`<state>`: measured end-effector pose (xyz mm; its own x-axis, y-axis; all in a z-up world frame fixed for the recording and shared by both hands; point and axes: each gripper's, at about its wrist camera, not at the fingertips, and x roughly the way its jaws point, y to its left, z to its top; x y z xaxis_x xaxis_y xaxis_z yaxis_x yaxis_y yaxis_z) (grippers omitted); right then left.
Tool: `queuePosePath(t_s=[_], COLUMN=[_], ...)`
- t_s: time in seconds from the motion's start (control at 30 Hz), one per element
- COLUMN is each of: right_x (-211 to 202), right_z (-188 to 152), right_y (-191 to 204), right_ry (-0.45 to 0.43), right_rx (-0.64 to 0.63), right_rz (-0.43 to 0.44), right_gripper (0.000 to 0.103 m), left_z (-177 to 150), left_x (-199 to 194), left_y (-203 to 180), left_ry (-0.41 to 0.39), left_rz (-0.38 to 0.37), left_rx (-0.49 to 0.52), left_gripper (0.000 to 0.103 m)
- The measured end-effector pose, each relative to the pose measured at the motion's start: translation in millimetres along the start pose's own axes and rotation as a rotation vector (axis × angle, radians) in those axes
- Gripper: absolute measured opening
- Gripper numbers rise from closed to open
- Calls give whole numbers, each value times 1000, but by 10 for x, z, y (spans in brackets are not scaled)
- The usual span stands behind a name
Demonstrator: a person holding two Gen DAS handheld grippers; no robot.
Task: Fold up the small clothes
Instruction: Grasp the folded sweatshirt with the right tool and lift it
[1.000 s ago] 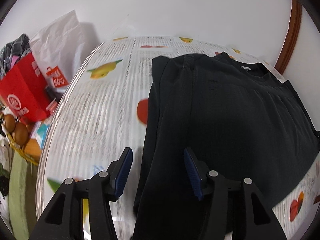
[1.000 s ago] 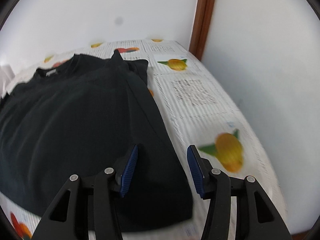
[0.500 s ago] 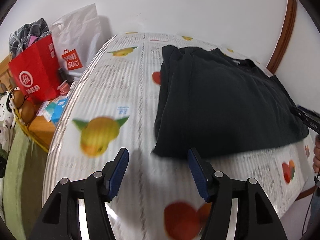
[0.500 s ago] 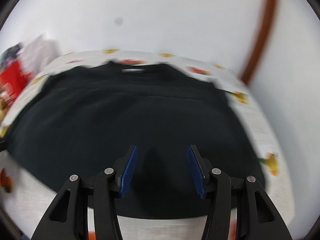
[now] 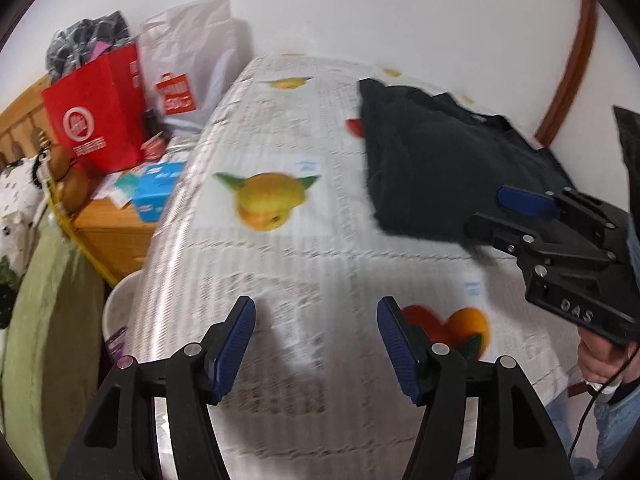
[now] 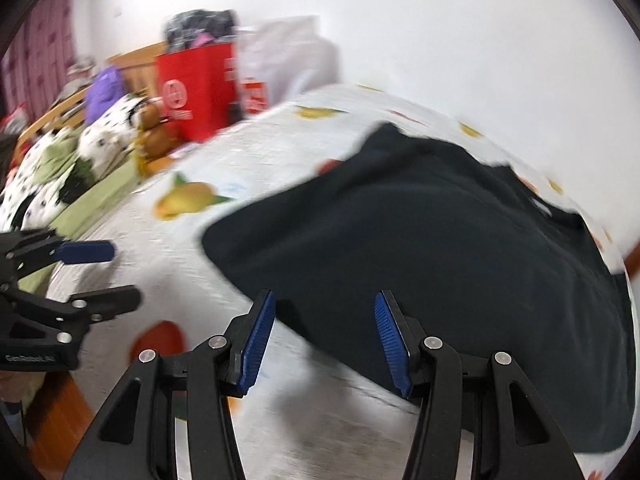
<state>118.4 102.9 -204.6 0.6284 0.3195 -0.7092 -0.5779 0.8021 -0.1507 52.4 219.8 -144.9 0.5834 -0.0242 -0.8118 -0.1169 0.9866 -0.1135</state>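
Left tool [image 5: 314, 344]: pads apart, nothing between them, hovering over bare printed cloth near the front edge of the bench [image 5: 280, 248]. Right tool [image 6: 324, 336]: pads apart too, empty, poised over the near hem of the dark garment [image 6: 440, 240]; I cannot tell whether it touches the fabric. From the left wrist view the right tool shows side-on at the right, its blue pad just above the garment's near edge.

Garment: black, lying on the bench toward the far right corner, well apart from the left tool. The side facing the left tool looks doubled over, a straight thick edge, so I judge a lengthwise fold is in on that side. Collar end points toward the far edge by the wall. Both views are motion-blurred, so the layers are hard to count.

Surroundings: fruit-print cloth [image 5: 264, 200] covers the bench. Off the left edge, a red paper bag [image 5: 96, 120], a white plastic bag [image 5: 192, 60], and a wooden side table with small boxes.

Progress, as I read it: partly folded, not finished. The piece is still long and wide. Left to do: grip the near hem with both tools and bring it up to the collar, then square it off.
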Motion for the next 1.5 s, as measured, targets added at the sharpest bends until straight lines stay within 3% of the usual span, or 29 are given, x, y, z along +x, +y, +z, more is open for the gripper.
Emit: queuePosePath(t_s=[0.1, 0.33, 0.4, 0.43, 0.47, 0.57, 0.7, 0.8, 0.9, 1.07, 1.2, 1.37, 1.5], right_x=[83, 381, 430, 449, 481, 513, 224, -203, -520, -795, -760, -594, -435], right_z=[58, 131, 171, 192, 222, 361, 545, 541, 414, 10, -354, -830, -1138], right_y=[223, 409, 404, 372, 352, 222, -97, -499, -834, -1325, -1760, -2243, -2445], right_ry=[5, 18, -1, -3, -1, -16, -131, -285, -379, -457, -434, -303, -189], right_rx=[-61, -149, -154, -145, -127, -51, 90, 262, 367, 493, 641, 799, 832], right_rz=[18, -57, -67, -69, -68, -44, -27, -24, -78, -176, -179, -183, -124], right_gripper=[52, 55, 50, 40, 32, 19, 17, 17, 17, 17, 17, 17, 18], left_z=[-44, -45, -30, -23, -18, 23, 116, 192, 267, 337, 376, 371, 372], left_x=[-1, -2, 14, 23, 26, 55, 115, 144, 172, 211, 277, 371, 508], left_y=[105, 176, 166, 161, 158, 127, 27, -87, -251, -710, -1119, -1655, -1966], left_ry=[16, 1, -4, -4, -4, -4, 4, -6, -15, -51, -56, -10, 30], left_rz=[-19, -48, -55, -54, -51, -44, -40, -59, -108, -213, -287, -338, -387], left_rx=[-24, -15, -15, -16, -19, -17, 2, 11, 23, 79, 126, 225, 239], left_gripper=[61, 63, 63, 63, 64, 64, 64, 64, 64, 64, 64, 65, 65])
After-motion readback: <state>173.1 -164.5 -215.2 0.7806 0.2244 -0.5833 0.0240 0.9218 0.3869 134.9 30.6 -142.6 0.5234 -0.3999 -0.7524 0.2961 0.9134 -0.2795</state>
